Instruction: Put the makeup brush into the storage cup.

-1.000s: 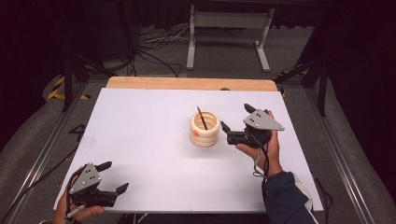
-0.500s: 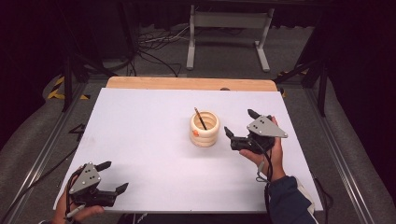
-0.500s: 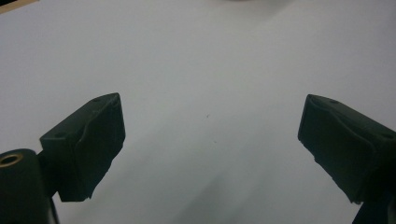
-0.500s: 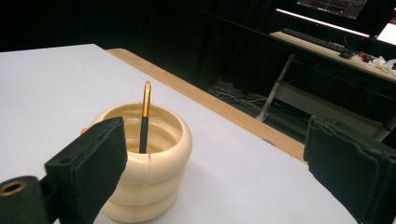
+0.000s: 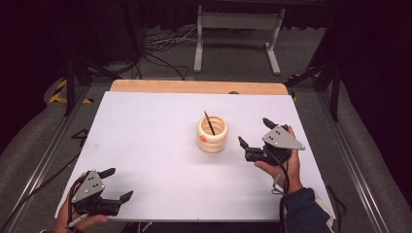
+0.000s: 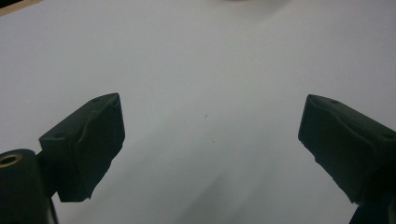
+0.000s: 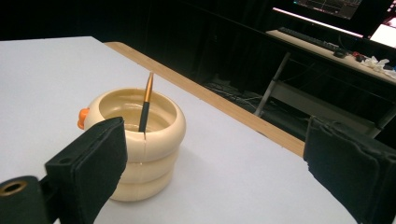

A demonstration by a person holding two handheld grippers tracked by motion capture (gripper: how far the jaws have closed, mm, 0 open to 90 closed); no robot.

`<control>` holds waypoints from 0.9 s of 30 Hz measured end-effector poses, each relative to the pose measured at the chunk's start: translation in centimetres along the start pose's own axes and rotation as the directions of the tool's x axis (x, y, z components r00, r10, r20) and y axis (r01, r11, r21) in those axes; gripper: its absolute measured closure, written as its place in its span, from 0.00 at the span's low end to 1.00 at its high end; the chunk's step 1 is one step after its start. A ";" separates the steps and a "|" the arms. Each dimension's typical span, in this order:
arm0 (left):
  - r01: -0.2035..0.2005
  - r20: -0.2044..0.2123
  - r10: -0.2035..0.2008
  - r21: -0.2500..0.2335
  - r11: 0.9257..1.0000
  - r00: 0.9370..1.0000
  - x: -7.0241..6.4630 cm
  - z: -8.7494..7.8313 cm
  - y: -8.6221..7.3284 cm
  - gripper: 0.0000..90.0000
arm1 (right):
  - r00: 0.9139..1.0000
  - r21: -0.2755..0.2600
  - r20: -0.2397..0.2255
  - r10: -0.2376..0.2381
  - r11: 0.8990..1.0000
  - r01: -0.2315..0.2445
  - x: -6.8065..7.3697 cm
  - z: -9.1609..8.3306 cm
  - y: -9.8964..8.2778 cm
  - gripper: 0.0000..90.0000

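A cream ribbed cup [image 5: 212, 135] [image 7: 137, 154] with an orange knob stands upright near the middle of the white table [image 5: 155, 145]. A dark pen [image 5: 210, 123] [image 7: 146, 107] with a gold tip leans inside it. My right gripper [image 5: 254, 132] [image 7: 210, 168] hovers just right of the cup, open, with nothing between its jaws; the cup sits beside its left jaw. My left gripper [image 5: 116, 184] [image 6: 210, 144] rests near the front left corner, open over bare table.
A wooden strip [image 5: 194, 87] runs along the table's far edge. Beyond it stand a metal frame [image 5: 238, 34] and cables [image 5: 160, 48] on the floor. Monitors and a desk [image 7: 336, 32] show in the right gripper view.
My right gripper has drawn back to the right and toward the front, away from the cup. The left gripper has stayed put.
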State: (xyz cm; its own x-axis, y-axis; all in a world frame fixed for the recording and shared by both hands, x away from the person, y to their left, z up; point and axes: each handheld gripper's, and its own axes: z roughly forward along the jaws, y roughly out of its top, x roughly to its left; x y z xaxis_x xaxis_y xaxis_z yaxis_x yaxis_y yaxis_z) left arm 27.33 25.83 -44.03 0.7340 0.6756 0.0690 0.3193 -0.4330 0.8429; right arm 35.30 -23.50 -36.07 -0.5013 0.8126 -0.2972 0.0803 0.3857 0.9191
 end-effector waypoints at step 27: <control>-0.005 0.000 0.005 0.000 1.000 1.000 0.0 -0.1 0.0 0.09 | 0.999 0.009 -0.005 -0.049 0.999 0.049 0.3 -2.4 -1.9 0.08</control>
State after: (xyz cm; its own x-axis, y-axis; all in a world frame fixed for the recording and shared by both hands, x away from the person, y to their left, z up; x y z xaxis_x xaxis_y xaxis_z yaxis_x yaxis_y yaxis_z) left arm 27.27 25.88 -43.98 0.7353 0.6737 0.0735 0.3154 -0.4362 0.8428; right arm 32.93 -25.00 -37.26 -0.5093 0.7903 -0.3407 0.0632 0.4291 0.9010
